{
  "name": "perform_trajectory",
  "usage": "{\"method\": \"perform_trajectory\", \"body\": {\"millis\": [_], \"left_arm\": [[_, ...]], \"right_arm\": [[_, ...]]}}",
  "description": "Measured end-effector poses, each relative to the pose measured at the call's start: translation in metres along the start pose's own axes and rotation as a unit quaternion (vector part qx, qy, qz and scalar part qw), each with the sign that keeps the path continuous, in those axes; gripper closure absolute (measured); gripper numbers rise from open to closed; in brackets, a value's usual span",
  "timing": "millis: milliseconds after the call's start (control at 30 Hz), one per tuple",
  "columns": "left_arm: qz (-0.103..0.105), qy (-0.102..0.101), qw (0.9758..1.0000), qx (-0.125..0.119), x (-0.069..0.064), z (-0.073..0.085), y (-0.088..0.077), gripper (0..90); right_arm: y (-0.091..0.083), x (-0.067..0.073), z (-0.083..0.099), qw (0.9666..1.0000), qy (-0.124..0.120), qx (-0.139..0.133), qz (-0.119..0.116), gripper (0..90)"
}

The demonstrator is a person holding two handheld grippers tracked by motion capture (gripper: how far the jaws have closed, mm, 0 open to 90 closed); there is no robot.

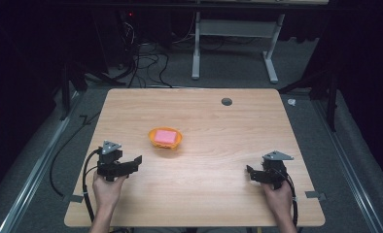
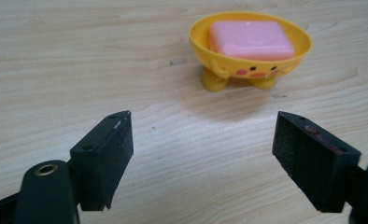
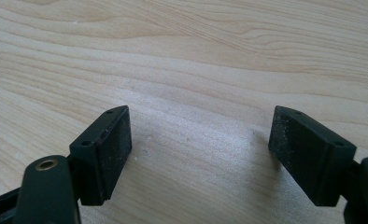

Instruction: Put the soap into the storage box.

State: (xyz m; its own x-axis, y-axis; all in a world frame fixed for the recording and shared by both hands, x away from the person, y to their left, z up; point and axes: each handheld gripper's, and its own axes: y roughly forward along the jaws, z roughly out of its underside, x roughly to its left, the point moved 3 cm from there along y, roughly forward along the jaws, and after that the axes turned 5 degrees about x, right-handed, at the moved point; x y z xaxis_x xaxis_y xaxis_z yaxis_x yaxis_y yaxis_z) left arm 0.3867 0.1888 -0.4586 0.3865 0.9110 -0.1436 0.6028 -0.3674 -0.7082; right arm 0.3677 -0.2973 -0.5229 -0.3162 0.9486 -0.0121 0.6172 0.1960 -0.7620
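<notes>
Two grippers noted at a wooden table (image 1: 214, 204), one in each hand.

Left gripper (image 1: 135, 164): sat near the dish (image 1: 152, 138), below and left of it in the high view, tips turned towards it. Gripped from behind by the left hand (image 1: 107, 188). In the left gripper view (image 2: 203, 154), stood wide open, black pads (image 2: 109, 154) well apart, bare wood between them, nothing held. Pointed at the dish (image 2: 198, 39), which showed ahead and a little right of the gap, apart from both pads.

Right gripper (image 1: 251, 173): kept well apart from the dish, far off to its right and lower in the high view, tips facing inward across the table. Held by the right hand (image 1: 278, 194). In the right gripper view (image 3: 198, 149), likewise spread wide, pads (image 3: 112, 149) clear of everything, wood grain alone between them, nothing held.

Dish: yellow, round, raised on small feet, with a painted face on its side. Stood upright, a little left of the table's middle.

Block (image 1: 165, 135): pink, rounded corners, lay flat inside the dish (image 2: 250, 39), top about level with the rim. Touched by neither gripper.

Dark hole (image 1: 226, 101) marked in the tabletop, beyond the dish and off to its right, near the far edge.
</notes>
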Motion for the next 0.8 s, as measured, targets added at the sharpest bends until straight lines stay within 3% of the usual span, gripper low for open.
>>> {"method": "perform_trajectory", "body": {"millis": [300,467,567,667,800], "left_arm": [[0.007,0.002,0.9998,0.016,0.002,0.018,0.019,20.4],[-0.005,0.01,0.9995,0.029,0.002,0.028,0.032,20.4],[-0.025,0.03,0.9986,0.037,0.001,0.032,0.038,20.3],[-0.026,0.036,0.9981,0.042,0.0,0.036,0.045,20.2],[-0.043,0.051,0.9971,0.036,-0.001,0.043,0.053,19.9]], "right_arm": [[0.0,0.0,0.0,1.0,0.0,0.0,0.0,22.0],[0.0,0.0,0.0,1.0,0.0,0.0,0.0,22.0],[0.0,0.0,0.0,1.0,0.0,0.0,0.0,21.9],[0.0,0.0,0.0,1.0,0.0,0.0,0.0,22.0],[0.0,0.0,0.0,1.0,0.0,0.0,0.0,22.0]]}}
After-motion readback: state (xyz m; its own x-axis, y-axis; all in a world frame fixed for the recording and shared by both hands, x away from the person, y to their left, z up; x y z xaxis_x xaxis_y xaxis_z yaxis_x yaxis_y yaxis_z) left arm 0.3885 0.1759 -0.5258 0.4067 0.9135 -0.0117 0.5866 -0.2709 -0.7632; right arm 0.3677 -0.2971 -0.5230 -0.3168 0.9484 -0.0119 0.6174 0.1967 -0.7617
